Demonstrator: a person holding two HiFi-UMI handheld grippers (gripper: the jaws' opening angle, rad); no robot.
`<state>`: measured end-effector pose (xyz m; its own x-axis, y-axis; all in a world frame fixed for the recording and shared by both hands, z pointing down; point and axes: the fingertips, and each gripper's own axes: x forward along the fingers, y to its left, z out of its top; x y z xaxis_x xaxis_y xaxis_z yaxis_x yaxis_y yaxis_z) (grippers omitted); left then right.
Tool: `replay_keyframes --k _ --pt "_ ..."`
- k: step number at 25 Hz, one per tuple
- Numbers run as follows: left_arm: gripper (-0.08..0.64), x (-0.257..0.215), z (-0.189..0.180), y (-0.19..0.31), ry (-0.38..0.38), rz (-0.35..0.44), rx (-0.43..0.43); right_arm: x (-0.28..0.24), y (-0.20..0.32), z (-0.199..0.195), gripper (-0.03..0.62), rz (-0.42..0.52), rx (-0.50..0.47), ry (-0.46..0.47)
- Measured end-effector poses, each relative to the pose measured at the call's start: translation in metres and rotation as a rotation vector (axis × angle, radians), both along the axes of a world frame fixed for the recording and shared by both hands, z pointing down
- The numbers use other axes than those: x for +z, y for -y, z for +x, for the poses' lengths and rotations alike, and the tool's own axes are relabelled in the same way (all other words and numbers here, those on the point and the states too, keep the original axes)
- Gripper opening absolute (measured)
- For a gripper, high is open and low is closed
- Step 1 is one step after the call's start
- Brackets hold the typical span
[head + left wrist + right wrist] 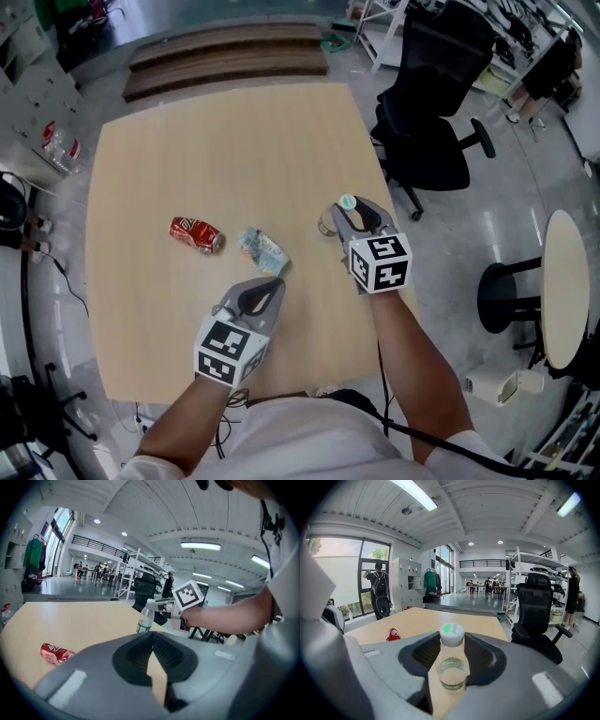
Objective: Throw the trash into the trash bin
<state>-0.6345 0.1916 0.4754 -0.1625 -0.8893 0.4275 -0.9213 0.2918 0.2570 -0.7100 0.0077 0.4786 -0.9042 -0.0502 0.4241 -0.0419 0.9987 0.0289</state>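
Note:
A clear plastic bottle [328, 223] with a green cap [452, 633] stands upright near the right edge of the wooden table [187, 141]. My right gripper [347, 210] is shut on its neck, and the fingertips sit against the cap on both sides [452, 641]. The left gripper view shows the bottle [144, 620] standing on the tabletop. A crumpled wrapper [263, 249] lies at mid-table, with a crushed red can [197, 234] to its left. My left gripper [272, 284] hovers just short of the wrapper, its tips meeting with nothing between them [152, 643].
A black office chair [431, 122] stands past the table's right edge. A small round table [567, 286] is further right. Long brown boards [225, 58] lie on the floor beyond the far edge. A person with a backpack [379, 592] stands by the windows.

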Motion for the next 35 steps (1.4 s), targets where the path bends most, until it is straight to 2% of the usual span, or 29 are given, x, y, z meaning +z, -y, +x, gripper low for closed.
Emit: replay_keyframes --k 8,15,19,23,27,35 --pt "0.008 -0.006 0.008 0.008 0.012 0.028 0.030 -0.028 -0.010 0.021 0.153 0.012 -0.024 0.055" --pt "0.008 -0.013 0.024 0.026 0.016 0.057 0.097 -0.058 -0.011 0.068 0.153 -0.017 0.021 0.064" --pt "0.008 -0.018 0.042 0.045 0.020 0.075 0.154 -0.074 -0.003 0.109 0.153 -0.023 0.068 0.074" --pt "0.008 -0.030 0.067 0.073 0.042 0.100 0.249 -0.092 0.014 0.160 0.153 -0.052 0.161 0.097" --pt "0.008 -0.039 0.095 0.094 0.049 0.122 0.327 -0.105 0.022 0.206 0.153 -0.034 0.230 0.113" --pt "0.008 -0.051 0.174 0.128 0.049 0.138 0.480 -0.112 0.034 0.315 0.153 -0.011 0.369 0.119"
